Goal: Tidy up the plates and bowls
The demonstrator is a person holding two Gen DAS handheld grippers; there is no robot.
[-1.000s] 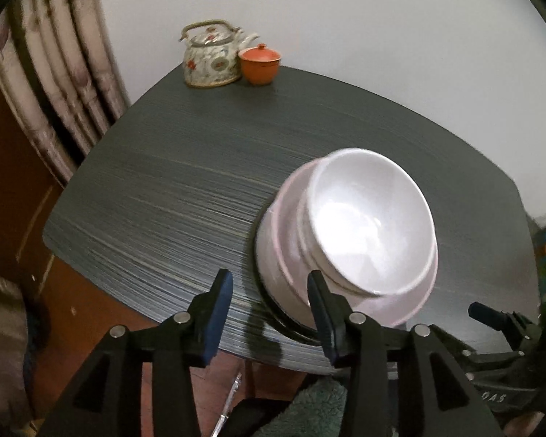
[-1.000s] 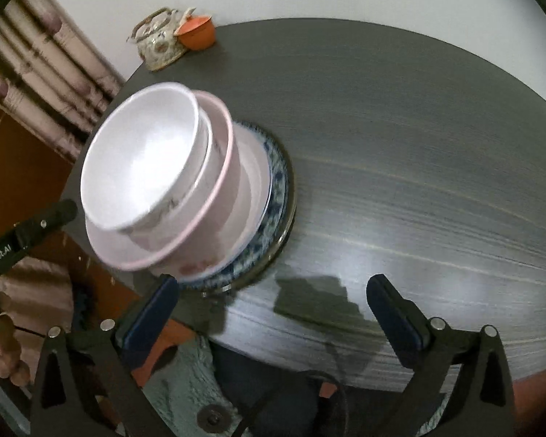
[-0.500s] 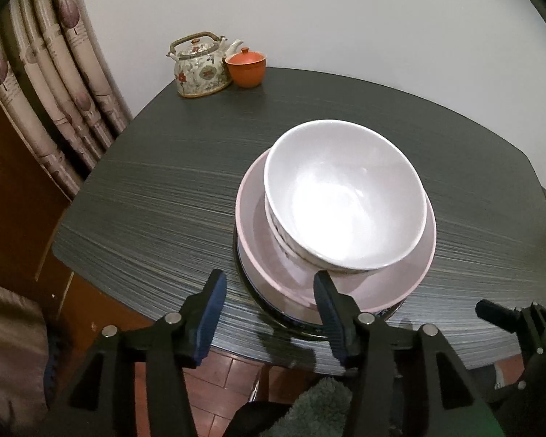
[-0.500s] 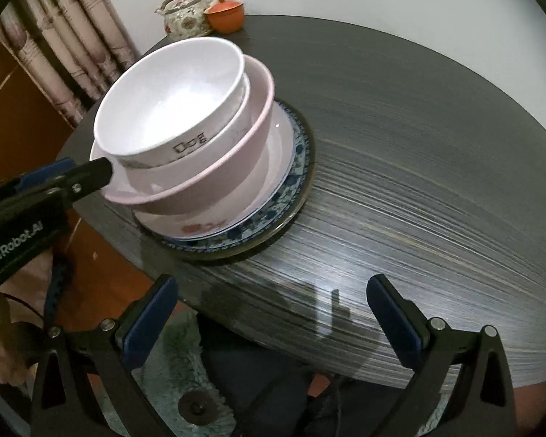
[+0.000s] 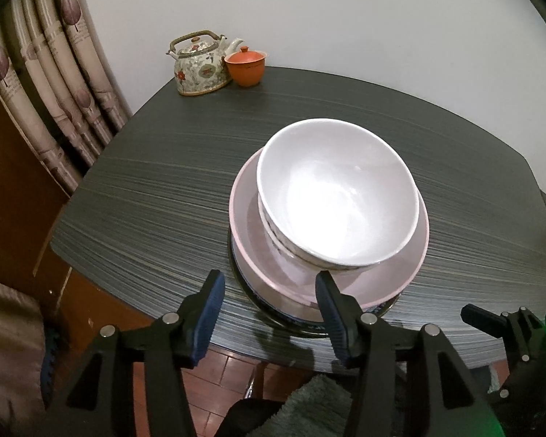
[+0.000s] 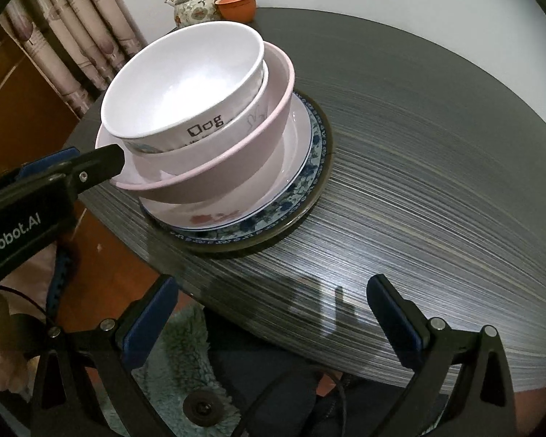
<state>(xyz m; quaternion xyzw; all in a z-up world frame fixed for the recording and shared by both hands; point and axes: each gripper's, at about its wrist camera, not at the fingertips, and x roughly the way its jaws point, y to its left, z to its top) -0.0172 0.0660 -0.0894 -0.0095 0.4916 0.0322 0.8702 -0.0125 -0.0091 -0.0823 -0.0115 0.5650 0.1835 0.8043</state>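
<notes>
A white bowl point(image 5: 338, 200) marked "Dog" point(image 6: 185, 83) sits nested in a wider pink bowl point(image 5: 400, 273) point(image 6: 214, 182). Under them lie a white plate point(image 6: 295, 153) and a blue-patterned plate point(image 6: 309, 189) on a dark round plate. The stack stands near the front edge of the dark table point(image 5: 145, 200). My left gripper point(image 5: 268, 278) is open just in front of the stack, nothing pressed between its pads; one of its fingers point(image 6: 102, 164) sits beside the pink rim. My right gripper point(image 6: 273, 283) is wide open over the table edge, right of the stack, holding nothing.
A flowered teapot point(image 5: 200, 65) and an orange lidded cup point(image 5: 245, 67) stand at the table's far corner by the wall. Curtains point(image 5: 54, 73) hang at the left. A grey rug point(image 6: 185, 346) and tiled floor lie below the table edge.
Both grippers have drawn back a little from the stack, which now sits farther up in both views. The left jaws stand slightly wider. The stack has not moved on the table.
</notes>
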